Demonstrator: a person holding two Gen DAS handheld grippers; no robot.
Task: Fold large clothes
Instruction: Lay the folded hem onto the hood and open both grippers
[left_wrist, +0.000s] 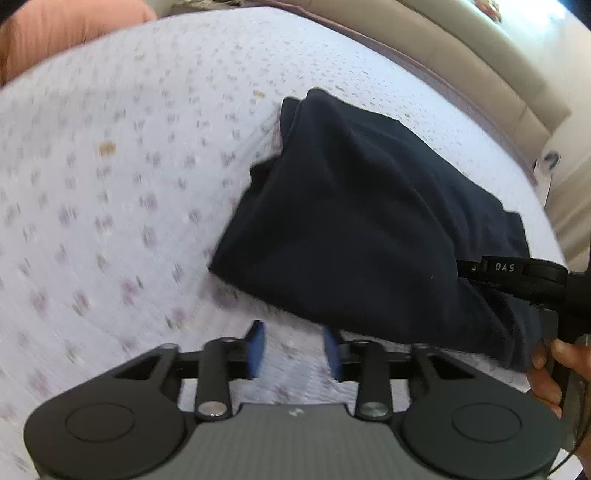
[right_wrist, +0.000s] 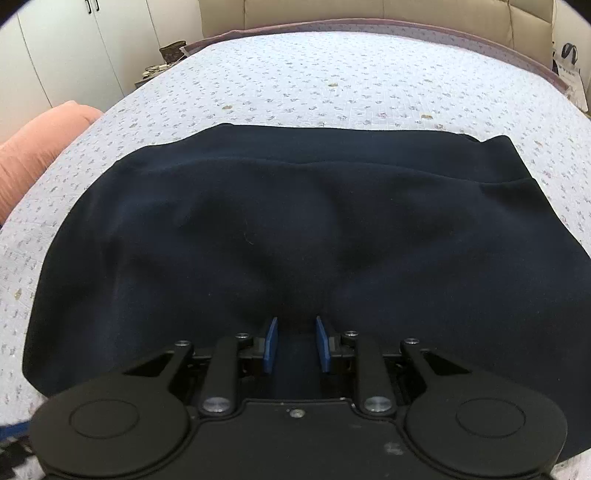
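On the bed (right_wrist: 332, 66), a dark navy garment (right_wrist: 295, 229) lies folded into a broad, roughly rectangular slab over a pale quilted bedspread (left_wrist: 110, 184) printed with small lilac floral motifs. Fabric looks soft and matte, knit-like, with shallow creases radiating from the near edge in the right wrist view; a doubled layer shows along the far edge as a raised seam line. Left hand-held gripper (left_wrist: 294, 347): blue pads apart, nothing between them, quilt visible in the gap; its right pad sits just beside the garment's near edge. Left wrist view is motion-blurred. Right hand-held gripper (right_wrist: 296, 343): blue pads partly open, poised over the garment's near edge with dark cloth seen in the gap; whether the pads press the cloth cannot be told. In the left wrist view the right hand-held gripper's black body enters at the right edge, held by a hand (left_wrist: 550, 373), resting against the garment. A salmon ribbed pillow (right_wrist: 40, 144) sits at the bed's left side, well apart from the garment. A beige padded headboard (right_wrist: 369, 14) runs behind the bed; white cupboard doors (right_wrist: 74, 48) stand to the left.
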